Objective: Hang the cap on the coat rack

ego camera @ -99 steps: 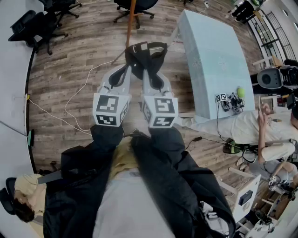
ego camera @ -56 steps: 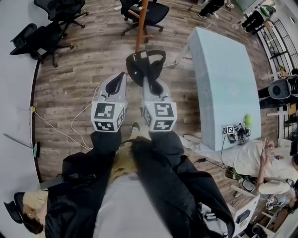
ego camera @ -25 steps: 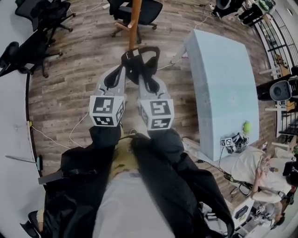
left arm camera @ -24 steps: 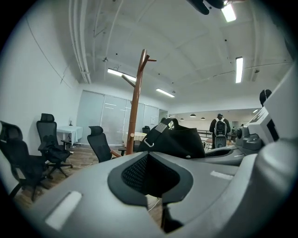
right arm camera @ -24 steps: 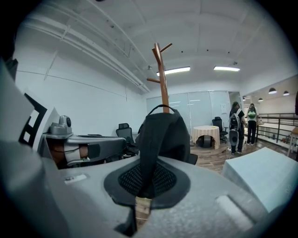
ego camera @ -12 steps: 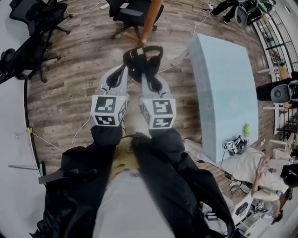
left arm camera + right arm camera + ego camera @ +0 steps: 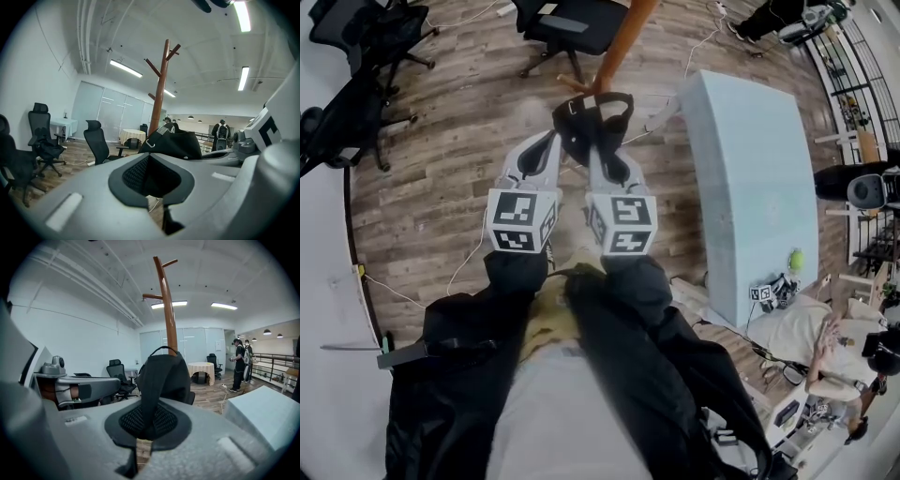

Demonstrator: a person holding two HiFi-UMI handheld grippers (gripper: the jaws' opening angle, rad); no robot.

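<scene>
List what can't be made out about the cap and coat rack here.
- Coat rack hooks: head view, cut off by the top edge.
- Coat rack foot: both gripper views, hidden behind the cap.
- Cap's lower part: head view, covered by the right hand-held gripper.

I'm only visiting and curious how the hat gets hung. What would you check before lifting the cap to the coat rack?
1. Right gripper pinches the cap: ok, black fabric sits between its jaws.
2. Left gripper holds the cap too: ok, dark fabric seems caught in its jaws.
3. Coat rack ahead: ok, its pole stands just beyond the cap.
4. Pegs free: ok, those in view carry nothing.
5. Cap raised to peg height: not ok, the pegs are well above it.
6. Safe footing near the rack: cannot tell; an office chair stands close to its base.
</scene>
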